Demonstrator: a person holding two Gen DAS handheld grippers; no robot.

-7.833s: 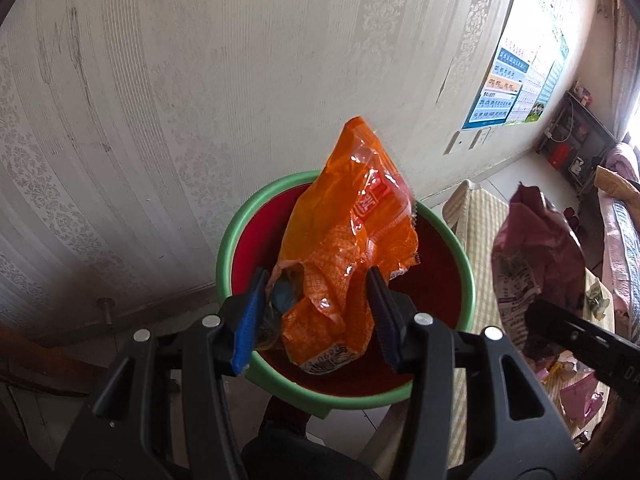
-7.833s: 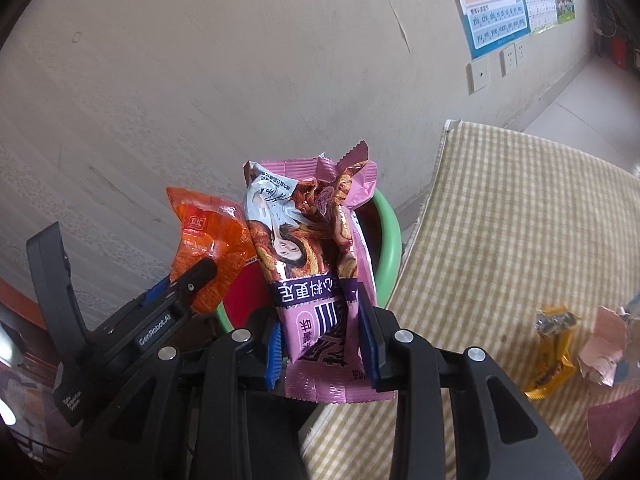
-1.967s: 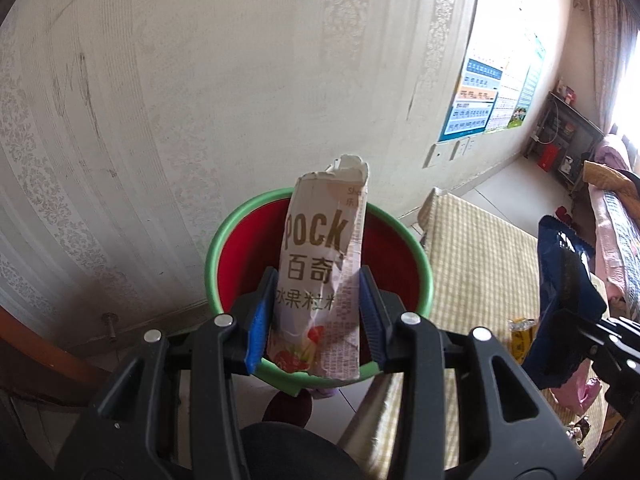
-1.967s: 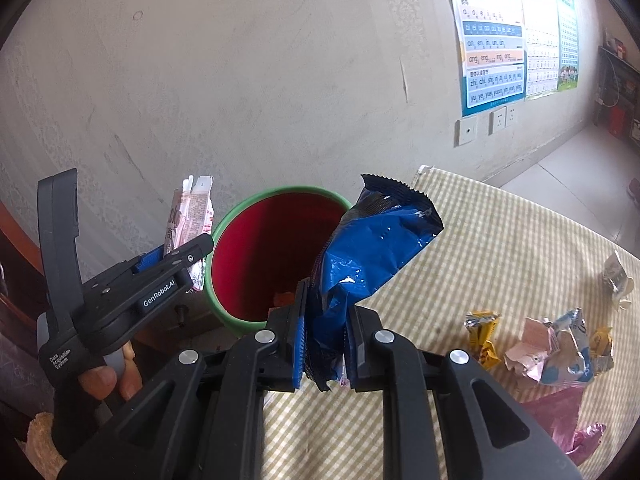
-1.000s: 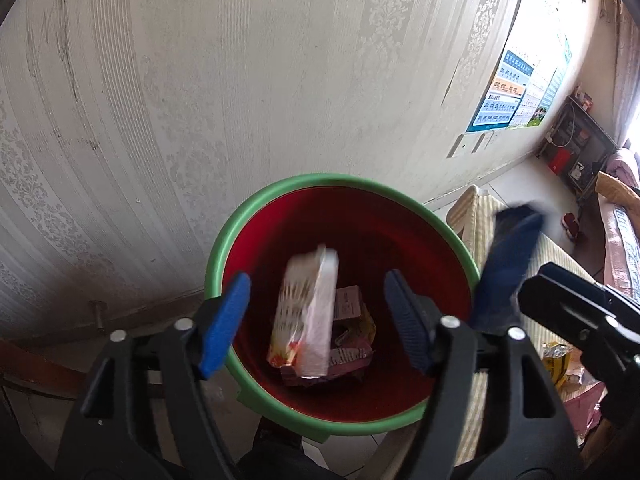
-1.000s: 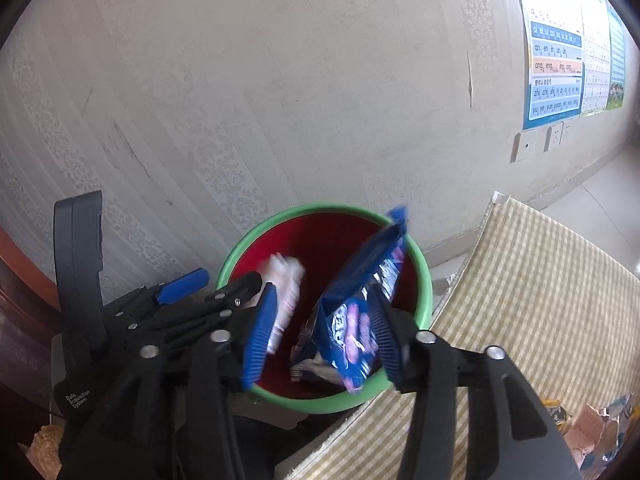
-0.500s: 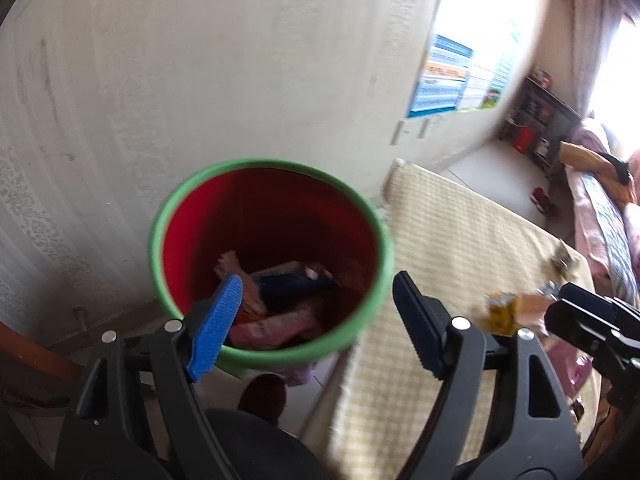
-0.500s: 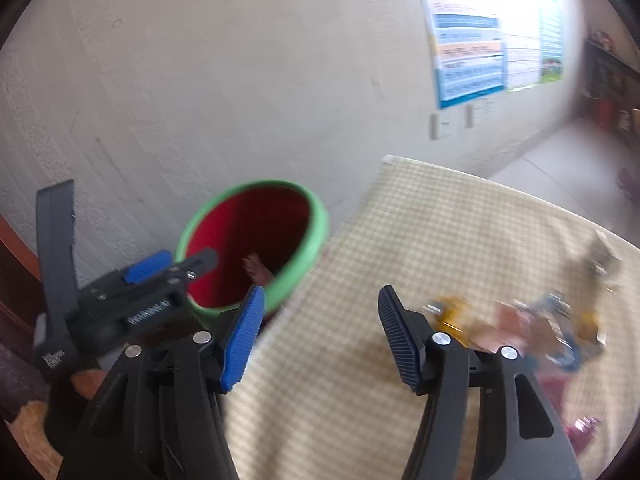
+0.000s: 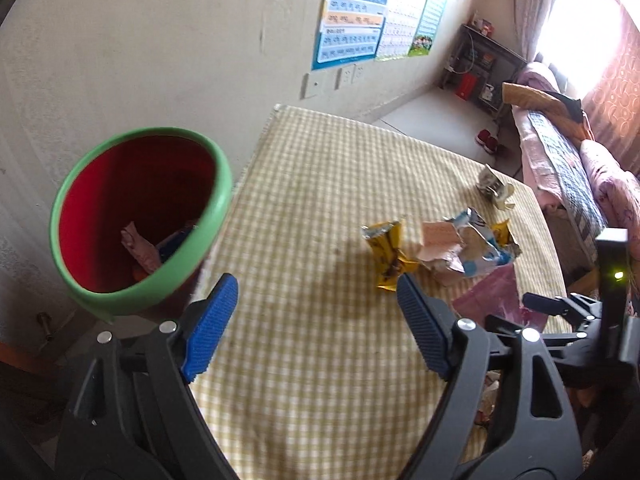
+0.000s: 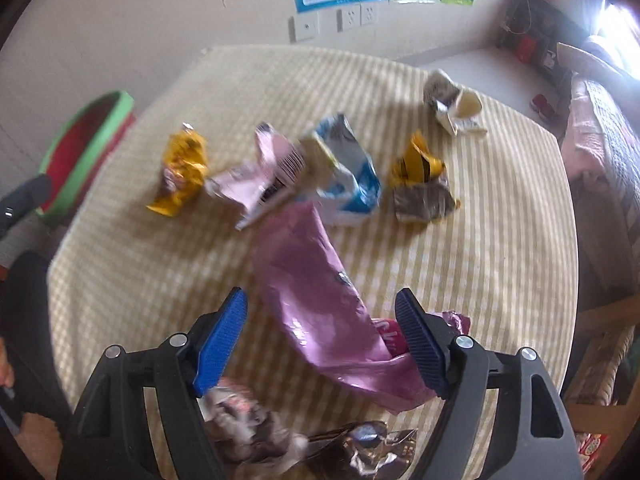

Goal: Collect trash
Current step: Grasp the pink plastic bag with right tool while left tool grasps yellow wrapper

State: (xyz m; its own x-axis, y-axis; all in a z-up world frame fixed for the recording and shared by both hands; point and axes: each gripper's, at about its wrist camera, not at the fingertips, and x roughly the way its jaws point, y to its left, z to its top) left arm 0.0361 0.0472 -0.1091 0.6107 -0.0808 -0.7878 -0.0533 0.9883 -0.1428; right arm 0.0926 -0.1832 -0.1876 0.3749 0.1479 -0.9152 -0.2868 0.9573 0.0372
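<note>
A red bin with a green rim (image 9: 218, 196) stands off the table's left edge, with wrappers inside; it also shows in the right wrist view (image 10: 100, 120). My left gripper (image 9: 316, 328) is open and empty over the checked tablecloth (image 9: 320, 184). My right gripper (image 10: 320, 336) is open and empty, with a large pink wrapper (image 10: 316, 292) lying between its fingers. Beyond it lie a yellow wrapper (image 10: 180, 172), a pale pink wrapper (image 10: 256, 184), a blue-white wrapper (image 10: 348, 172), a yellow-black wrapper (image 10: 420, 176) and a crumpled white one (image 10: 452, 108). The yellow wrapper (image 9: 388, 256) shows ahead of the left gripper.
More crumpled wrappers (image 10: 256, 428) lie at the table's near edge under the right gripper. A wall with posters (image 9: 352, 28) and sockets runs behind the table. A bed (image 9: 576, 160) stands on the right. The right gripper's body (image 9: 592, 320) shows at the left view's right edge.
Both grippers dropped their wrappers into the bin, opened, then swung right from the bin to over the table and the loose trash.
</note>
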